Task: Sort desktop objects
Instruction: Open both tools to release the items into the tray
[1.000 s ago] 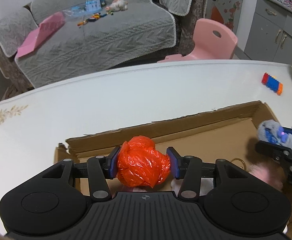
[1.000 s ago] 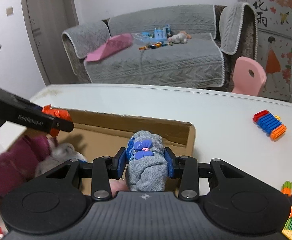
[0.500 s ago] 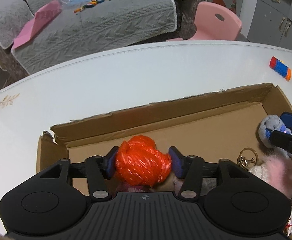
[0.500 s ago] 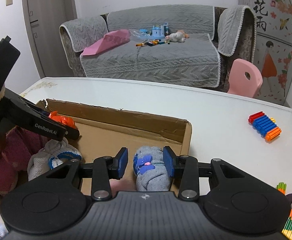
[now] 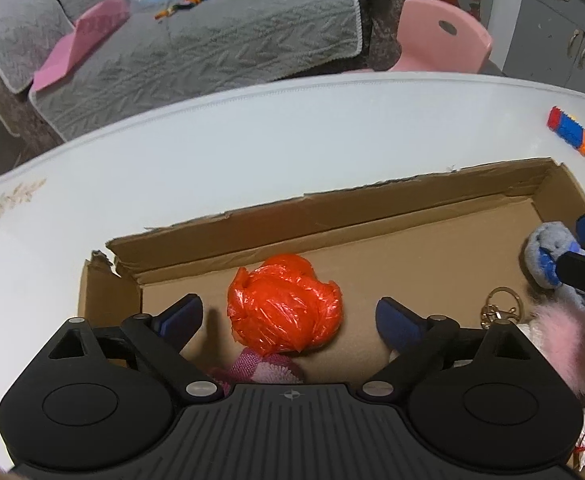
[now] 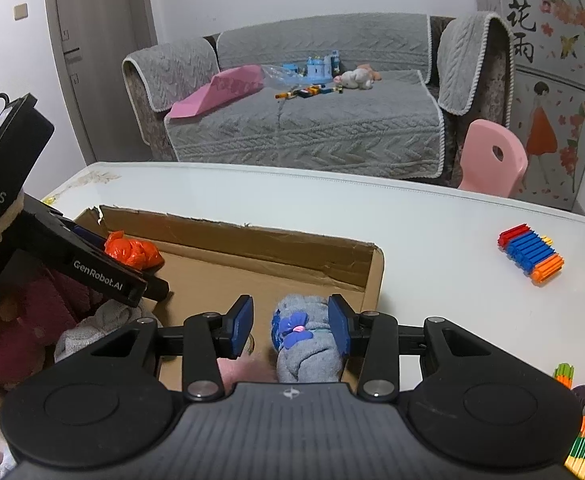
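A crumpled orange plastic bag (image 5: pixel 284 308) lies on the floor of the open cardboard box (image 5: pixel 332 216). My left gripper (image 5: pixel 288 316) straddles it, jaws opening wide, and neither blue pad touches the bag. In the right wrist view the bag (image 6: pixel 132 250) shows beyond the left gripper's fingers (image 6: pixel 92 276). A grey sock roll with a blue bow (image 6: pixel 304 336) rests in the box's right end between the jaws of my right gripper (image 6: pixel 290 328). There is a gap at the left pad and the right pad sits against the sock.
A pink furry toy and gold key ring (image 5: pixel 500 312) and a dark red plush (image 6: pixel 24 320) also lie in the box. Coloured block bundles (image 6: pixel 532 254) sit on the white table (image 5: pixel 212 148) to the right. More sticks (image 6: pixel 584 440) lie near the front right.
The left gripper let go of the orange bag and spread wide, and the bag now rests in the box. The right jaws came off the sock, which sank into the box.
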A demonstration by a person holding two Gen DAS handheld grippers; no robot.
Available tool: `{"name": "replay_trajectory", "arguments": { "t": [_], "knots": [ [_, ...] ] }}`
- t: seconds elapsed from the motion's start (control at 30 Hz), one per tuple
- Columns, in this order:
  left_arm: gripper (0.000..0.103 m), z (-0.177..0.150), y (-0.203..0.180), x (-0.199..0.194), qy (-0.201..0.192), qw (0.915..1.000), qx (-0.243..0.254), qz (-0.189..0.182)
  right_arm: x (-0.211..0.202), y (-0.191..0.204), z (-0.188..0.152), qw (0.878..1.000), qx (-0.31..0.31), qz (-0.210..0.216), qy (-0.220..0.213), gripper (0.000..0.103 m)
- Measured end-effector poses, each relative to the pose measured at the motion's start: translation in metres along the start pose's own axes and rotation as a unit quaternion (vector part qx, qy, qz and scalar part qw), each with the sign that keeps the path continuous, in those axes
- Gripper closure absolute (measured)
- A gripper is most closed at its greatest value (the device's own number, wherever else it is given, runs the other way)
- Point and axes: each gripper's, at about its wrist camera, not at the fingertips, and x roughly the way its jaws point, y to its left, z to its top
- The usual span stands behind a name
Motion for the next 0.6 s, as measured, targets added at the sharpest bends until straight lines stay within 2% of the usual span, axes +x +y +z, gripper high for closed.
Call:
{"name": "replay_trajectory", "arguments": {
  "t": [0.2,0.33,0.47,0.57,0.6],
  "knots": [
    [0.007,-0.009,-0.005,-0.036,-0.053,0.9984,0.017,0.004,-0.012,0.000,0.003,1.000,-0.006,-0.001,-0.019,0.059],
    [0.007,-0.022,-0.005,-0.074,-0.090,0.9956,0.022,0.009,-0.031,0.003,0.006,0.999,-0.013,-0.002,-0.045,0.055],
    [0.007,-0.049,0.003,-0.121,-0.127,0.9915,0.024,0.012,-0.061,0.005,0.003,0.996,-0.023,0.014,-0.083,0.049],
    [0.005,-0.082,0.016,-0.155,-0.149,0.9885,0.019,0.011,-0.087,0.007,-0.006,0.993,-0.033,0.027,-0.110,0.046],
    [0.004,-0.091,0.018,-0.162,-0.152,0.9881,0.019,0.012,-0.097,0.008,-0.013,0.992,-0.033,0.033,-0.118,0.041]
  ]
}}
